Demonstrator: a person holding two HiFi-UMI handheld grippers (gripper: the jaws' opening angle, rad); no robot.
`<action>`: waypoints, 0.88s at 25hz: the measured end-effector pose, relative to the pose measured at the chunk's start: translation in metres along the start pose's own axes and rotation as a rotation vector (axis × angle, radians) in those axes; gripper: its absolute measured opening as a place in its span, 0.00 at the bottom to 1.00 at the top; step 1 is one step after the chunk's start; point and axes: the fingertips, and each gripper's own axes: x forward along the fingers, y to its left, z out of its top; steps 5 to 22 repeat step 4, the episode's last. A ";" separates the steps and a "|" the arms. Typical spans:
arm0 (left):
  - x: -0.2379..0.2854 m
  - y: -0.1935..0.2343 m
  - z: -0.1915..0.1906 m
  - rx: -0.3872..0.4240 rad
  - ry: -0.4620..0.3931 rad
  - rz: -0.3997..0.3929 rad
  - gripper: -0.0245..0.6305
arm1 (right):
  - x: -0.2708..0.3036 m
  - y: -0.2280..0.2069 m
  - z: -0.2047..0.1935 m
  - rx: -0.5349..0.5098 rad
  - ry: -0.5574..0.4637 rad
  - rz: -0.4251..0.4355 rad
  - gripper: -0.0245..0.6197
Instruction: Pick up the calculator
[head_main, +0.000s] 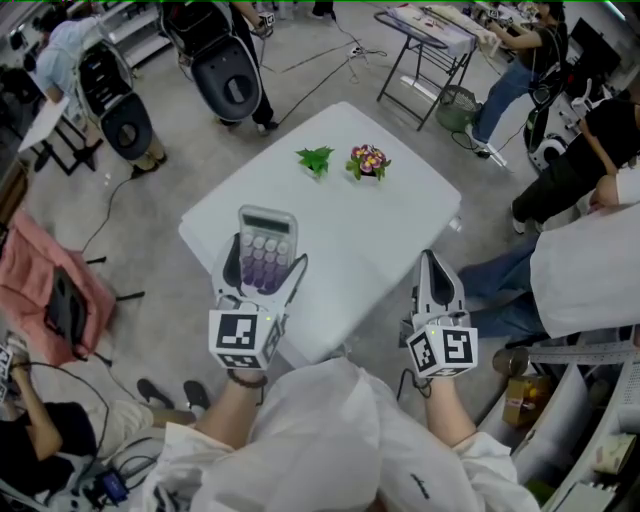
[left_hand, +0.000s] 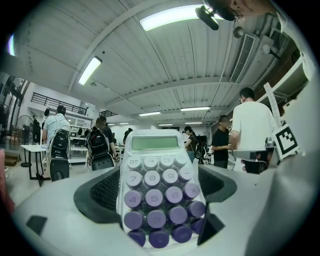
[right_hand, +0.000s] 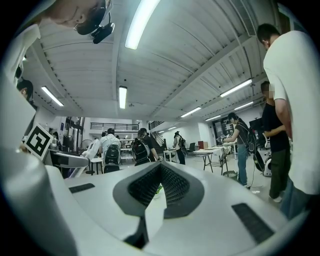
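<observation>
Left claw (head_main: 266, 260) is clamped on both sides of the calculator (left_hand: 159, 192), keys facing up, over the worktop's (head_main: 340, 215) near left corner. Right claw (head_main: 436, 262) is pinched closed, empty, by the near edge. Farther back sit a green sprig (head_main: 316, 158) and flowers (head_main: 367, 160).

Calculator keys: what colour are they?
The calculator keys run pale grey at top to deep purple below; left gripper view shows best.

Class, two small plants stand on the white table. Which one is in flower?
The right-hand plant in the head view: it carries pink and yellow blooms, while the left-hand plant beside it shows only green leaves.
</observation>
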 end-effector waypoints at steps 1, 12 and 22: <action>0.000 -0.001 0.001 0.003 -0.001 -0.003 0.77 | -0.001 0.000 0.000 -0.004 0.000 0.000 0.06; -0.001 -0.004 0.002 0.008 -0.003 -0.007 0.77 | -0.002 0.001 0.001 -0.016 -0.001 0.001 0.06; -0.001 -0.004 0.002 0.008 -0.003 -0.007 0.77 | -0.002 0.001 0.001 -0.016 -0.001 0.001 0.06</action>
